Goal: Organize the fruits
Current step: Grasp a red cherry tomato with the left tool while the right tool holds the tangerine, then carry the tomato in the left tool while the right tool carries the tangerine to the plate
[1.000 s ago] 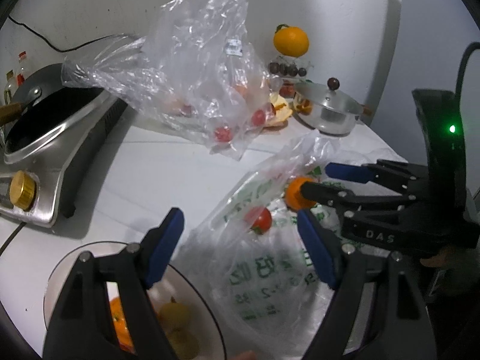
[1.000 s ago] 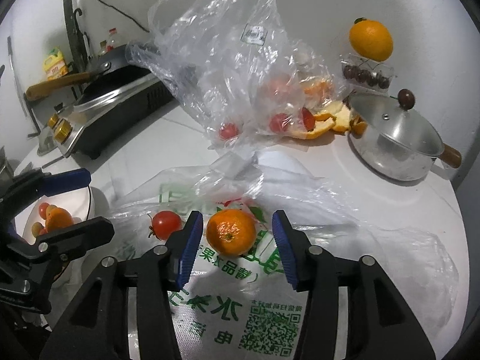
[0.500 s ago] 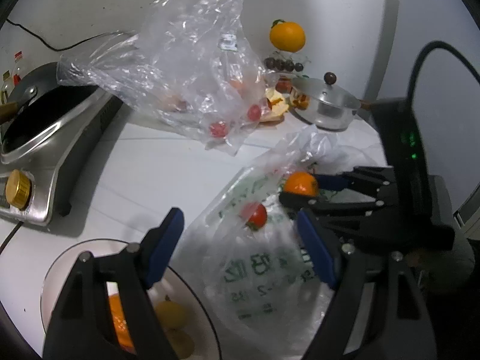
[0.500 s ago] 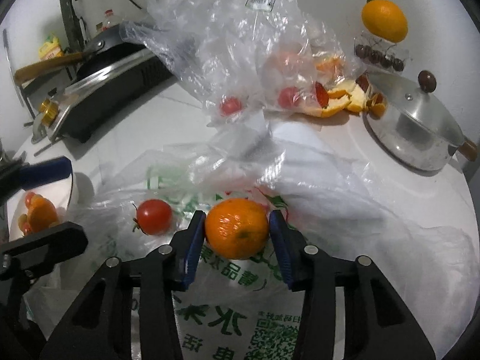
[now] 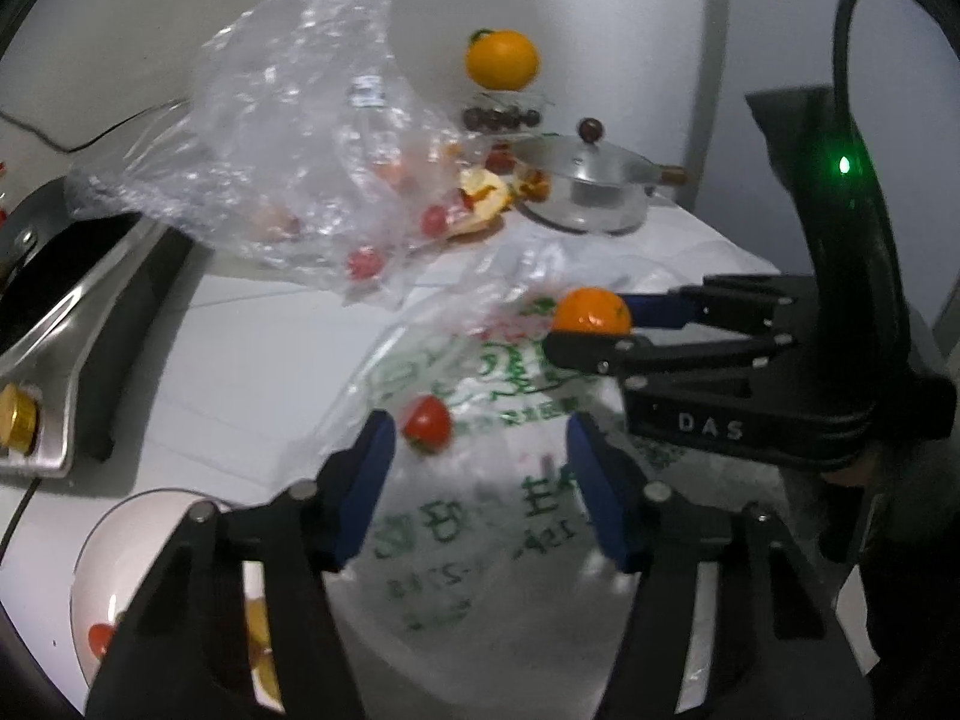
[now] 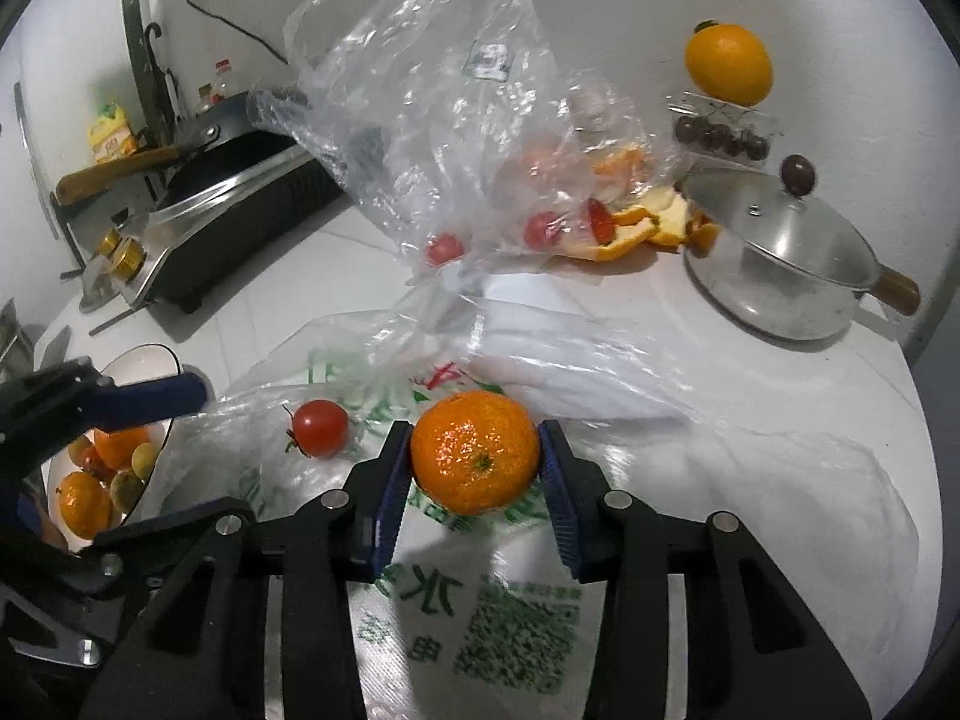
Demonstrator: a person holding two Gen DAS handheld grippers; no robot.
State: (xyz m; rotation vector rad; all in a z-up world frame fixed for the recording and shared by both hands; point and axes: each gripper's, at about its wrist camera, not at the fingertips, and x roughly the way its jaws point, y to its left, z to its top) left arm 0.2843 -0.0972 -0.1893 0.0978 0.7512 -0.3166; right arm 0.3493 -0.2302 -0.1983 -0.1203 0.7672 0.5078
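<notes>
My right gripper (image 6: 476, 450) is shut on a tangerine (image 6: 475, 451), held just above a printed white plastic bag (image 6: 480, 612); the left wrist view shows the same tangerine (image 5: 591, 312) between those fingers. A small red tomato (image 6: 321, 427) lies on the bag to its left. My left gripper (image 5: 480, 450) hovers over the bag with its jaws closing, and the tomato (image 5: 427, 423) sits just beyond its left pad, untouched. A white bowl (image 6: 150, 360) at the left holds tangerines and small green-yellow fruits.
A crumpled clear bag (image 6: 456, 138) with small tomatoes stands behind. Orange peel (image 6: 648, 222), a lidded steel pot (image 6: 780, 264), a box of dark fruit topped by an orange (image 6: 729, 69), and a stove with a pan (image 6: 228, 204) line the back.
The right gripper closed on the tangerine and lifted it slightly off the bag. The left gripper's jaws narrowed and it shifted over the bag toward the tomato.
</notes>
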